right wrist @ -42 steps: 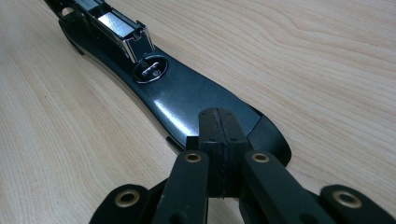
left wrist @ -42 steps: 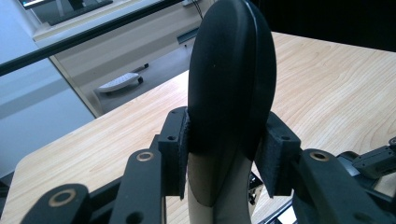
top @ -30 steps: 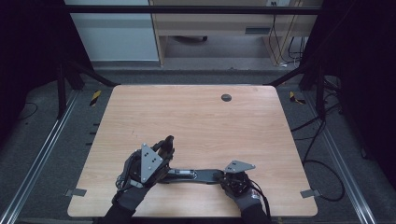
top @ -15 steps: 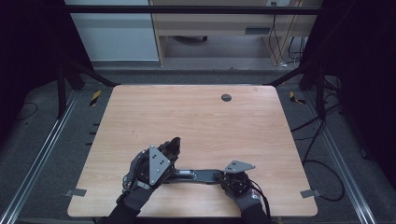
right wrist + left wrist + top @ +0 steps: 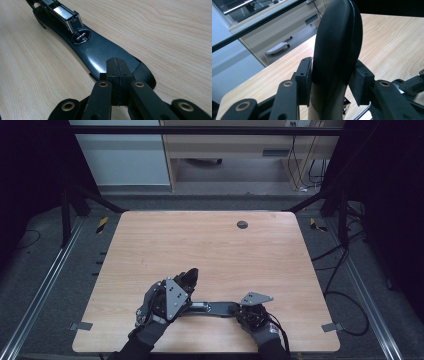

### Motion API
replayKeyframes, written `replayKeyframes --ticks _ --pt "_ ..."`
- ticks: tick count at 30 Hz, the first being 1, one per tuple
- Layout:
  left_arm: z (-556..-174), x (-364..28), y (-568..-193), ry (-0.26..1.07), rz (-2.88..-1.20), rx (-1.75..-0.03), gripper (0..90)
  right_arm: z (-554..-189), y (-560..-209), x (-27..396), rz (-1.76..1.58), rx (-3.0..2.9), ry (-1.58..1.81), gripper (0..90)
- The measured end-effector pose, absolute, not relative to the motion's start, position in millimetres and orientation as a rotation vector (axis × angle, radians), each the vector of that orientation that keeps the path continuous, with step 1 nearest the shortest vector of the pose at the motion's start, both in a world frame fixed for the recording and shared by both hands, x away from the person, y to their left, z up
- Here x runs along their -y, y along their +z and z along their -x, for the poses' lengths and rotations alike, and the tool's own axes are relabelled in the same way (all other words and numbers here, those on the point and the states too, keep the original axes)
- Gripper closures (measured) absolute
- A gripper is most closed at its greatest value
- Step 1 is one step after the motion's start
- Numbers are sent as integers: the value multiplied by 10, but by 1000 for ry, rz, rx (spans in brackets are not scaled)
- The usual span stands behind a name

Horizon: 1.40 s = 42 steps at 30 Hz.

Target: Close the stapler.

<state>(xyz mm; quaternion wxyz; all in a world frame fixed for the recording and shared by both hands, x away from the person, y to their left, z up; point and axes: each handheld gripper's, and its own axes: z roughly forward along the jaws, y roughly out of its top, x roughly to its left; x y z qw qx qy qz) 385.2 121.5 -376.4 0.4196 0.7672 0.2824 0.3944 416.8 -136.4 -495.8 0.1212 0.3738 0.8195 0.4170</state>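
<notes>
The stapler's top arm (image 5: 337, 45) has been swung a bit further up, gripped by the left hand-held gripper (image 5: 186, 281). Its base (image 5: 100, 53) is pinned to the bench (image 5: 225, 250) by the clenched right hand-held gripper (image 5: 117, 72), so it's opened flat, probably for reloading.

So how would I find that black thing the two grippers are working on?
Look at the wooden table, along the edge nearest the person. The stapler lies there, swung wide open between the left gripper and the right gripper. It is long, black and shiny with a silver metal part inside, unlike the small round dark hole far across the table.
</notes>
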Motion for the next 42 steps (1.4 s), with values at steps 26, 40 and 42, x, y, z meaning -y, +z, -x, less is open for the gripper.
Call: replayKeyframes --ticks 26,40,42 --pt "-3814 -937 -3908 1077 -1996 -620 554 -4157 -4955 1357 -1094 -2400 1216 900" --pt "-3784 -850 -3967 1148 -2007 -591 565 -4161 -4958 1358 -1089 -2398 1221 900" --pt "-3779 -838 -3976 1164 -2010 -585 567 -4161 -4958 1359 -1089 -2398 1221 900"
